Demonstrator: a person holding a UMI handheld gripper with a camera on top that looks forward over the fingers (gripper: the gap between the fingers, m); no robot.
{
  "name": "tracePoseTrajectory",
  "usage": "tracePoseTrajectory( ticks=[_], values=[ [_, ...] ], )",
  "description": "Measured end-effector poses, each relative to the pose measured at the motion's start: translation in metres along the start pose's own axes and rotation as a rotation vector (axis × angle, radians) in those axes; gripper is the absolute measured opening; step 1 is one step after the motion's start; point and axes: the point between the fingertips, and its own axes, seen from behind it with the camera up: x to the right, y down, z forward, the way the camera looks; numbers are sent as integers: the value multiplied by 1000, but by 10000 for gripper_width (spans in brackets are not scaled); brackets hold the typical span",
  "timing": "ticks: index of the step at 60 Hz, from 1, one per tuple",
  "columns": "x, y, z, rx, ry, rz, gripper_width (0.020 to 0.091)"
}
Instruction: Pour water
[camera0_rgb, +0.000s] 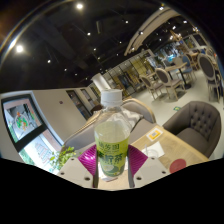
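Observation:
A clear plastic bottle (112, 130) with a white cap and a green label stands upright between my fingers, lifted above the table. My gripper (112, 160) is shut on the bottle, with both magenta pads (88, 158) pressing its labelled lower half. The bottle's base is hidden behind the fingers. No cup or other vessel shows in this view.
A light wooden table (180, 152) lies below and to the right, with a yellow card (156, 134) on it. A grey armchair (193, 122) stands beyond it. A green plant (63, 156) is at the left. More tables and chairs (160, 80) fill the room behind.

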Motion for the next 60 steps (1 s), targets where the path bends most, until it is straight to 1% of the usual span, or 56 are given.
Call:
tracePoseTrajectory(
  ticks=[4, 9, 13, 17, 18, 24, 28, 35, 36, 42, 43, 46, 49, 53, 58, 59, 60],
  values=[
    [34, -15, 0, 40, 84, -140, 402],
    [86, -24, -4, 55, 183, -299, 402],
    [120, -20, 7, 37, 251, -395, 402],
    [151, -1, 14, 2, 298, -470, 403],
    [166, 10, 12, -8, 305, -484, 403],
    [198, 35, 32, -72, 349, -502, 402],
    [214, 57, 45, -96, 360, -511, 402],
    [238, 77, 46, -120, 393, -551, 408],
    [240, 79, 54, -122, 399, -556, 407],
    [255, 96, 47, -149, 416, -539, 412],
    [253, 95, 56, -127, 416, -535, 412],
    [255, 95, 46, -114, 418, -514, 413],
    [257, 96, 45, -107, 419, -492, 453],
    [256, 96, 45, -99, 420, -472, 487],
    [256, 99, 41, -123, 429, -454, 529],
    [256, 100, 39, -132, 435, -449, 543],
    [270, 99, 48, -140, 441, -440, 574]
  ],
)
